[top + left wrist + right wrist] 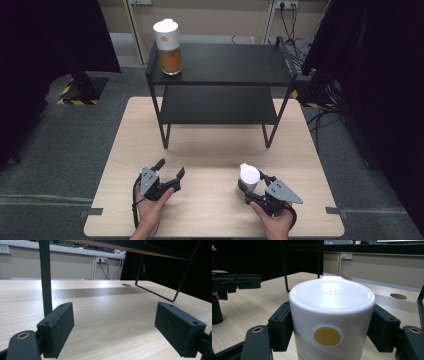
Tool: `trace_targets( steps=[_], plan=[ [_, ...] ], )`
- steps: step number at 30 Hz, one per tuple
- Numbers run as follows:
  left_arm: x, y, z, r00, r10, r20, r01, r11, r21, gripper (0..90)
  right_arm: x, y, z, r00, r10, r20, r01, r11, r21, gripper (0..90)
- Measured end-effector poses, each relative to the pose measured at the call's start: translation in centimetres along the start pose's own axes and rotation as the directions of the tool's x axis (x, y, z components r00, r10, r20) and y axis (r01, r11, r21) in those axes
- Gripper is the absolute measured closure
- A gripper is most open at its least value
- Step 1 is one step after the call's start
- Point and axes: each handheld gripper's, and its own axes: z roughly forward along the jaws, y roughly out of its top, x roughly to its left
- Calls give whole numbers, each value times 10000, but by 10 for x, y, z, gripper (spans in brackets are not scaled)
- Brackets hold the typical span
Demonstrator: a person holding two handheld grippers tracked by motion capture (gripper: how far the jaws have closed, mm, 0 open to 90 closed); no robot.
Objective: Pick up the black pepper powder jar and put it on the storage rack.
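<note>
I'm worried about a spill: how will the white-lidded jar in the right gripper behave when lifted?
The jar looks tall and narrow, so it may tip if bumped. Its white lid appears smooth and rounded, so the right gripper, closed on its sides, might slip. What it holds can't be told.

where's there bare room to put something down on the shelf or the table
Top shelf: bare everywhere right of the orange-filled jar at its left end. Lower shelf: bare. Table: free strip between the rack legs and both grippers. Crowded near the right gripper, whose jaws flank a white-lidded jar; the left gripper stands open.
</note>
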Motion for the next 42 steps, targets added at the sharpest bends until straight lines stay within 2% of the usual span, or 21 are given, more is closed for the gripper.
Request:
trace_targets(
  steps=[9,21,42],
  plan=[
    [0,0,0,10000,40,10,-40,10000,-3,154,1,-1,-1,9998,180,71,-180,9998,-73,307],
    [-1,0,0,10000,73,24,-73,10000,-8,154,0,10,-11,9991,194,364,-168,9973,-715,308],
    [-1,2,1,9999,65,77,-67,9999,146,147,-5,30,-22,9962,196,847,-67,9888,-1494,308]
  ],
)
